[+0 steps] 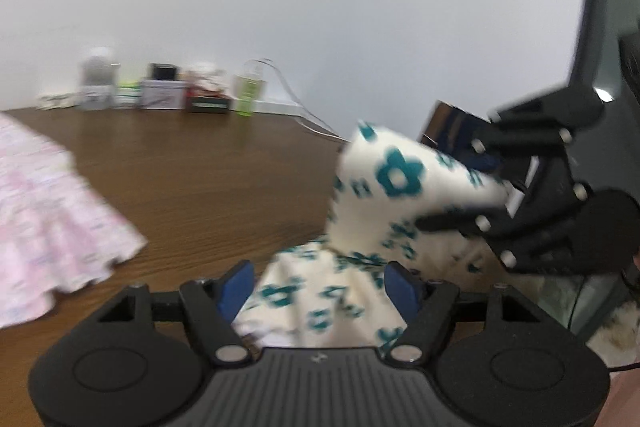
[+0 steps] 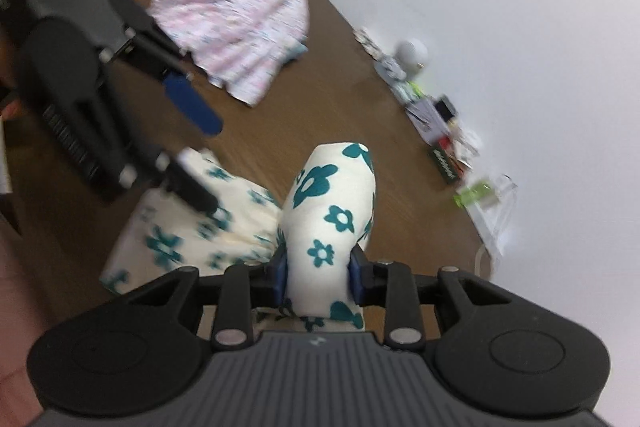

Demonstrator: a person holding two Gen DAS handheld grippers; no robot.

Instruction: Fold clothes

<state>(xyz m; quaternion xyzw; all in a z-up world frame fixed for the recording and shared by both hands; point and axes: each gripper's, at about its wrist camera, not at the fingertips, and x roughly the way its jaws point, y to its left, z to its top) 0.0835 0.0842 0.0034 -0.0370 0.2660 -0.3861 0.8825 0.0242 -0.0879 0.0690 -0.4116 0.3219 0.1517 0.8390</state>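
A cream garment with teal flowers [image 1: 320,295] lies bunched on the brown wooden table [image 1: 200,171]. My right gripper [image 2: 320,277] is shut on a thick fold of it [image 2: 332,211] and holds that fold up off the table; it shows at the right of the left wrist view [image 1: 488,195]. My left gripper [image 1: 320,287] is open, its blue pads either side of the cloth's lower part without pinching it. It shows in the right wrist view [image 2: 192,143] with one finger over the cloth [image 2: 176,227].
A pink patterned garment [image 2: 240,27] lies spread on the table, at the left in the left wrist view [image 1: 52,223]. Small boxes and bottles [image 1: 160,91] line the white wall. A clear plastic item [image 2: 496,203] and a dark chair [image 1: 608,67] stand nearby.
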